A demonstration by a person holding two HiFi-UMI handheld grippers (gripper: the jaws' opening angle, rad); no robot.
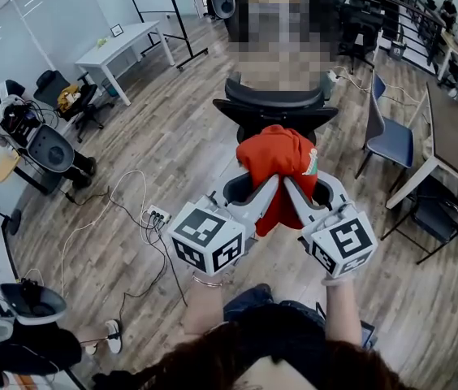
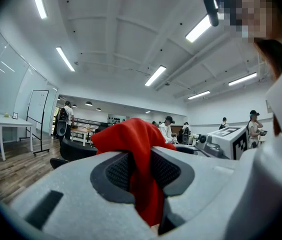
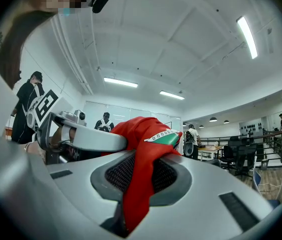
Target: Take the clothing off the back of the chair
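A wooden floor (image 1: pixel 172 153) spreads under everything, with a white surface (image 1: pixel 123 43) far off at the left and a blue chair (image 1: pixel 387 140) at the right. Straight ahead stands the black office chair (image 1: pixel 274 108), its backrest on the far side and its seat toward the person. The red clothing (image 1: pixel 276 154) is bunched in a lump above that seat, just in front of the backrest; whether it touches the backrest cannot be told. Its bulk bulges past the claw tips toward the backrest, and a narrower tail hangs down between the two claws, so in the head view its long axis runs from the backrest toward the person. The left claw (image 2: pixel 142 166) is nearly closed, its pads pinching a fold of the red cloth. The right claw (image 3: pixel 140 171), just beside it, pinches another fold the same way. A small green patch with white trim (image 1: pixel 310 162) sits on the clothing's right edge.
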